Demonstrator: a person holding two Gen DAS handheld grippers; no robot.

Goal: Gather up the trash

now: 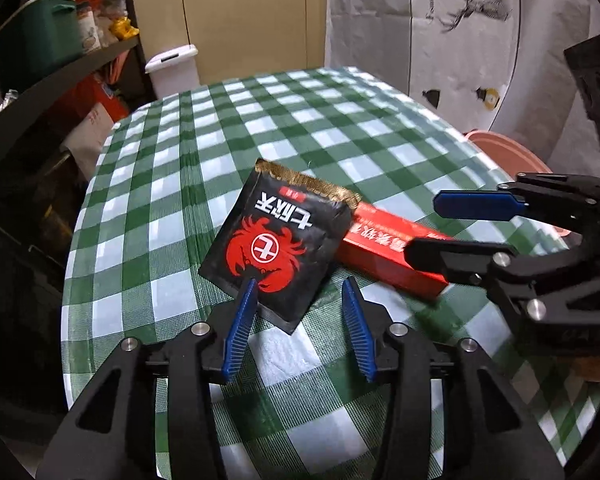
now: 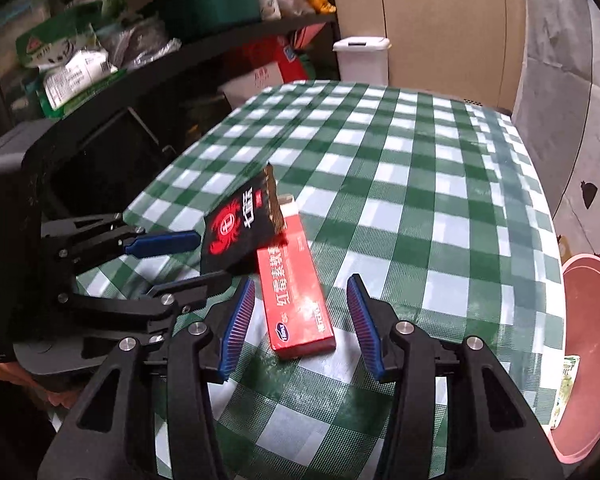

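On the worktop (image 1: 228,128), under a green-checked cloth, two pieces of trash lie touching: a black sachet (image 1: 276,248) with a red crab print and a torn gold top edge, and a long red box (image 1: 392,256) just beside it. The sachet leans with one side propped on the box end, so part of it stands off the cloth (the right wrist view shows this tilt best). The left gripper (image 1: 298,308) has its fingers spread, with the sachet's near corner between them and no pinch yet; one blue pad (image 1: 242,320) looks to be at the sachet's edge, though contact is hard to tell. The right gripper (image 2: 300,316) is also spread, its fingers either side of the box's near end without closing on it. The sachet looks light, thin and floppy, probably slick foil, so it would likely slide or fold if pushed; the raised corner seems the best hold, taken well in from the edge. The box looks light but stiff, likely card, and should take a firm pinch across its narrow width near the end. A pink basin (image 2: 592,344) at the worktop's edge, with something pale inside, may be where the trash goes.
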